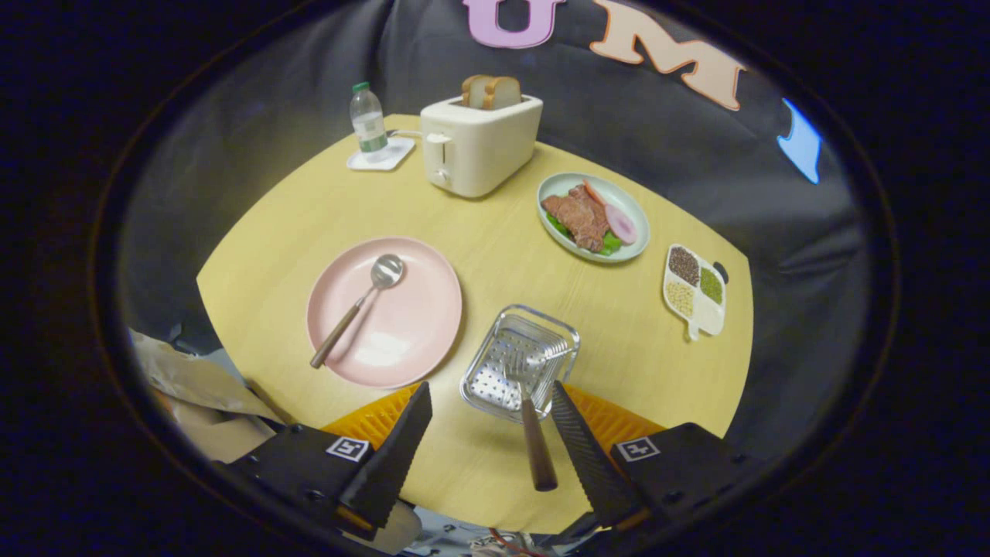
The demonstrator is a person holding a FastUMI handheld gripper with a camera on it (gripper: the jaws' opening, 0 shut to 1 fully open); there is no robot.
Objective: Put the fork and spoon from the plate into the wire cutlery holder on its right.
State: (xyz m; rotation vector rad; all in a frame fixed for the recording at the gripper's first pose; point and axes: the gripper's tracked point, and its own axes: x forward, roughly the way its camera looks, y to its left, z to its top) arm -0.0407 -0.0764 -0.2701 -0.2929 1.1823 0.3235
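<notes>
The spoon point(363, 298), with a brown handle, lies on the pink plate point(410, 340), beyond my left finger; its bowl points toward the toaster. To the plate's right stands the wire cutlery holder point(495, 379), just ahead of my fingers. The fork point(532, 418) has its tines inside the holder, while its brown handle sticks out toward me, close beside my right finger point(580, 441). My gripper point(487, 393) is open, its fingers wide apart. I cannot tell whether the right finger touches the fork's handle.
On the round wooden table stand a white toaster point(479, 143) with bread, a water bottle point(369, 124) on a coaster, a plate of meat and greens point(594, 216) and a divided dish of beans point(694, 288). Crumpled paper point(193, 387) lies off the table's near left edge.
</notes>
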